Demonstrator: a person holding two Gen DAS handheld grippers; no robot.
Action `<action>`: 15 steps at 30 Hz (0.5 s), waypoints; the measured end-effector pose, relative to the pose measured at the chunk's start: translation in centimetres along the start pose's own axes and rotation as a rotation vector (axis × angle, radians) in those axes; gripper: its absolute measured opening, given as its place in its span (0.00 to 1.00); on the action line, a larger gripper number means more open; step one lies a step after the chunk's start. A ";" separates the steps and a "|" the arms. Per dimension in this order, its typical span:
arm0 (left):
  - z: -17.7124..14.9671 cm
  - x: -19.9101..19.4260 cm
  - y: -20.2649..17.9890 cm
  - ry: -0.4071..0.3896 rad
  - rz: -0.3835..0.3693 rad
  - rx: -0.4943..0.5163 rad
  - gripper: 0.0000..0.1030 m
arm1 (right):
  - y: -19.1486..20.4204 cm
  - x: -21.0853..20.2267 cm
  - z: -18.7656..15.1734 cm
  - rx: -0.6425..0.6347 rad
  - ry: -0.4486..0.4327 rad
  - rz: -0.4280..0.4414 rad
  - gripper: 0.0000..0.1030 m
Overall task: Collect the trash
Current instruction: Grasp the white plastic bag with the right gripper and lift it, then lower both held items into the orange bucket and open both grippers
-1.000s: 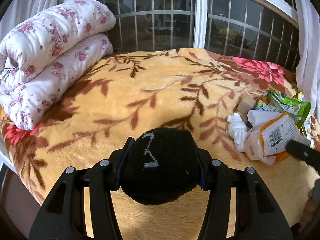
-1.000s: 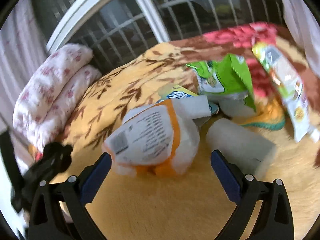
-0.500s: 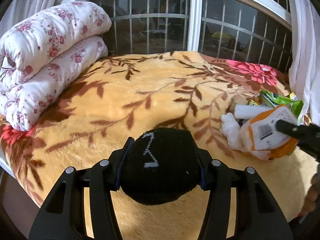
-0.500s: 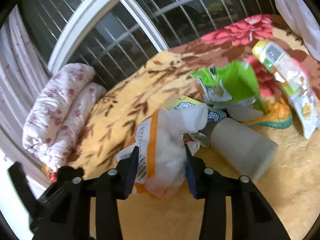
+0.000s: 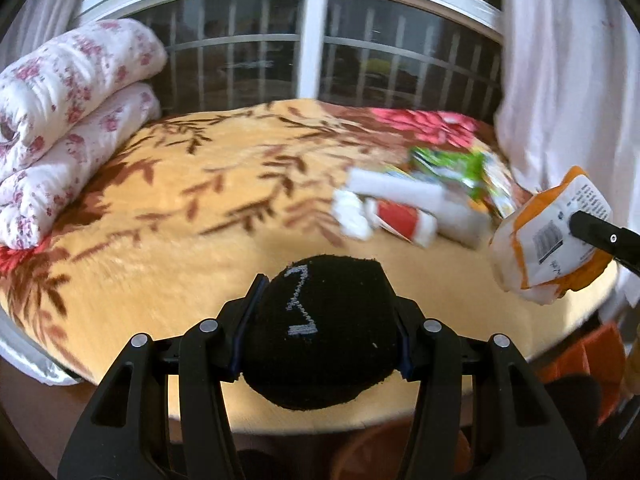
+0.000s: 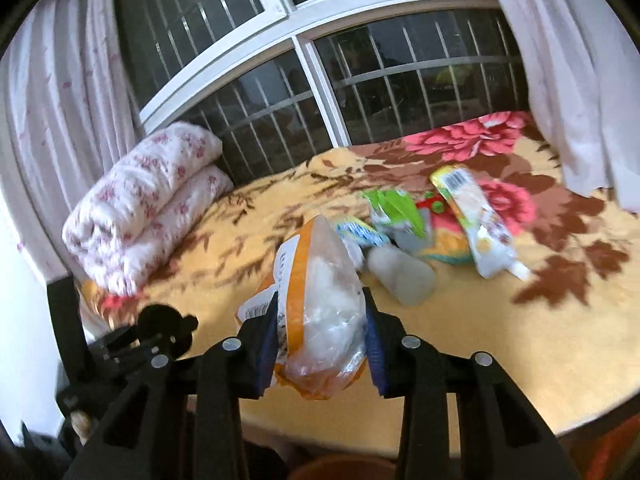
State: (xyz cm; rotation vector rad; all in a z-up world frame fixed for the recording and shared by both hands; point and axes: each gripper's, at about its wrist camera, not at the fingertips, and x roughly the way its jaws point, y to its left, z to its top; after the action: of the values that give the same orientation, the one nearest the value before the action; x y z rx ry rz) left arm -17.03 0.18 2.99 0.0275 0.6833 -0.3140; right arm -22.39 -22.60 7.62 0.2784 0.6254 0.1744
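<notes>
The right gripper (image 6: 320, 340) clamps an orange-and-white plastic bag (image 6: 320, 300) stuffed with white material, its jaws having just been closing on it, and holds it clear of the bed's near edge. The left gripper (image 5: 320, 340) is clenched on a balled black sock (image 5: 320, 336) with grey stitching. The rest of the litter sits near the blanket's (image 5: 180, 240) right edge: a green wrapper (image 6: 394, 210), a long snack packet (image 6: 476, 220), a pale cylinder (image 6: 400, 276). A folded floral quilt (image 6: 144, 204) lies at the far left corner. To carry the bag off well, the grip should stay firm, as the thin film may slip. An orange rim at the lower frame edge may be a bin; it is cut off. Motion blur smears the wrappers' print.
</notes>
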 end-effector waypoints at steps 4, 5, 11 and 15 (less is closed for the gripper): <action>-2.6 -1.3 -2.8 0.038 -0.019 0.060 0.50 | -0.1 -2.4 -3.1 -0.046 0.030 -0.039 0.36; -3.1 -1.5 -3.3 0.048 -0.023 0.071 0.50 | -0.2 -3.1 -4.3 -0.061 0.045 -0.051 0.36; -8.4 -1.5 -6.0 0.165 -0.053 0.156 0.50 | -1.0 -4.5 -10.0 -0.092 0.148 -0.081 0.36; -11.9 -0.2 -6.6 0.260 -0.055 0.185 0.50 | -1.6 -3.2 -14.1 -0.101 0.256 -0.089 0.36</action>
State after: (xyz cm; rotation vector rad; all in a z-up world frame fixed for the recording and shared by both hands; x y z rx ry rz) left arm -26.46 -4.57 -5.60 0.2294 0.9114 -0.4309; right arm -33.24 -22.00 -2.01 0.1309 0.8786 0.1571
